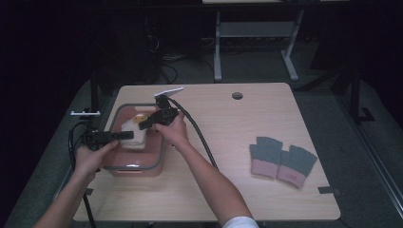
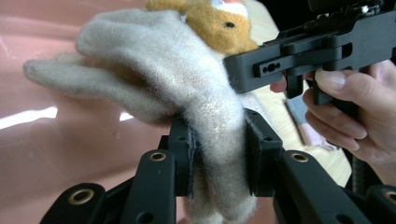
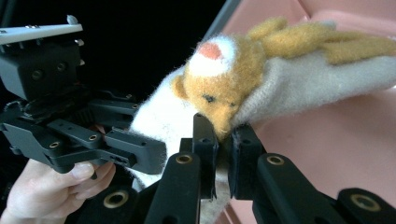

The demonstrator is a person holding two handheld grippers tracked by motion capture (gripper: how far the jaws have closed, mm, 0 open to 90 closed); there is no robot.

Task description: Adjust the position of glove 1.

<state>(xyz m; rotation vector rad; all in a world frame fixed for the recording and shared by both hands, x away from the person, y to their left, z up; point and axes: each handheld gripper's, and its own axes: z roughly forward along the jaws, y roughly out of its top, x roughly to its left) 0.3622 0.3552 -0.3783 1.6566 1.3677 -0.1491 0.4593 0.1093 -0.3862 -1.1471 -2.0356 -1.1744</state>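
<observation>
Item: 1 cream glove point(image 2: 187, 79) with an animal face, above the pink bin point(image 1: 159, 164). We clamp it with the left gripper point(image 2: 218, 154) and right gripper point(image 3: 223, 154), apparently to lift it out.

Grey-and-pink fingerless gloves point(image 1: 282, 161) lying on table point(image 1: 228, 128), well apart from pink bin point(image 1: 142, 167).

we see the high view dim and grainy, light falling mainly on the wooden table point(image 1: 228, 142) while the room beyond it sinks into black. both gripper views are brighter and sharp on the woolly glove point(image 2: 187, 84), with white glare streaks on the pink tub point(image 2: 56, 154) behind it.
</observation>
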